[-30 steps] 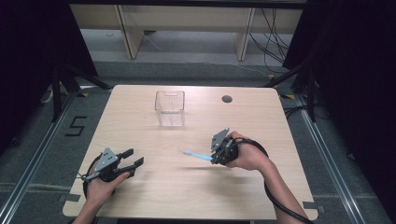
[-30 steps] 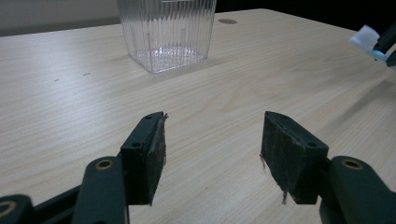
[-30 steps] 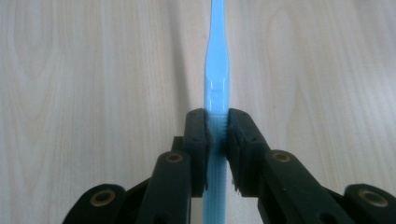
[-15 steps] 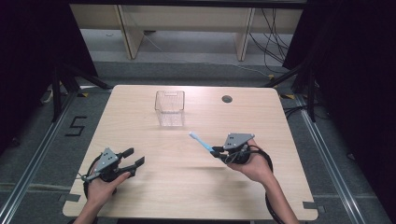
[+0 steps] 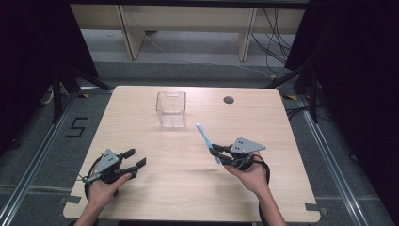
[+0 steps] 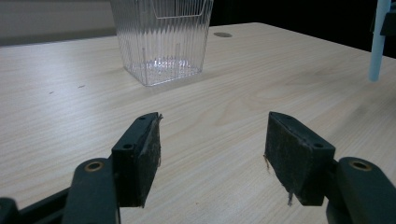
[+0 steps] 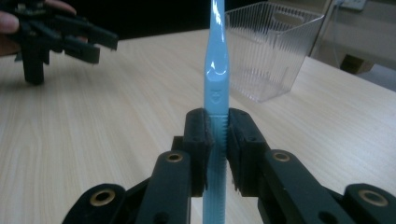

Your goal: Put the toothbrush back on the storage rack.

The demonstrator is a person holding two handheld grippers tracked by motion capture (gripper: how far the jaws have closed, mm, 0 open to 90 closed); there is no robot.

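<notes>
The toothbrush (image 5: 205, 141) is light blue and sits pinched between the jaws of the right gripper (image 5: 216, 152), held off the table surface in the high view; its white head points away from the person toward the far edge, ending just beside the near right corner of the clear plastic bin (image 5: 171, 108) without touching it.

Working left to right across the high view, we first note the left gripper (image 5: 135, 158) near the front left of the wooden table (image 5: 141, 117), held in the person's left hand (image 5: 106, 184); its jaws are spread apart with nothing between them, and they point toward the table's middle. In the left gripper view we see both black pads (image 6: 297, 154) parted over bare wood grain; the ribbed clear bin (image 6: 161, 37) stands upright beyond them, well apart, and a pale blue length of the toothbrush (image 6: 377, 42) shows at the right edge.

At the table's centre rear, the bin stands upright; to its right a dark round grommet hole (image 5: 228, 100) lies in the tabletop.

At the front right, the person's right hand (image 5: 248, 175) carries the right gripper, whose grey three-cornered plate (image 5: 246, 146) faces up. In the right gripper view we see the jaws pressed against the ribbed grip section of the toothbrush (image 7: 217, 88) handle; the handle runs up out of frame; the bin (image 7: 272, 46) stands to the right beyond it, and the left gripper (image 7: 65, 39) shows at the upper left.
</notes>
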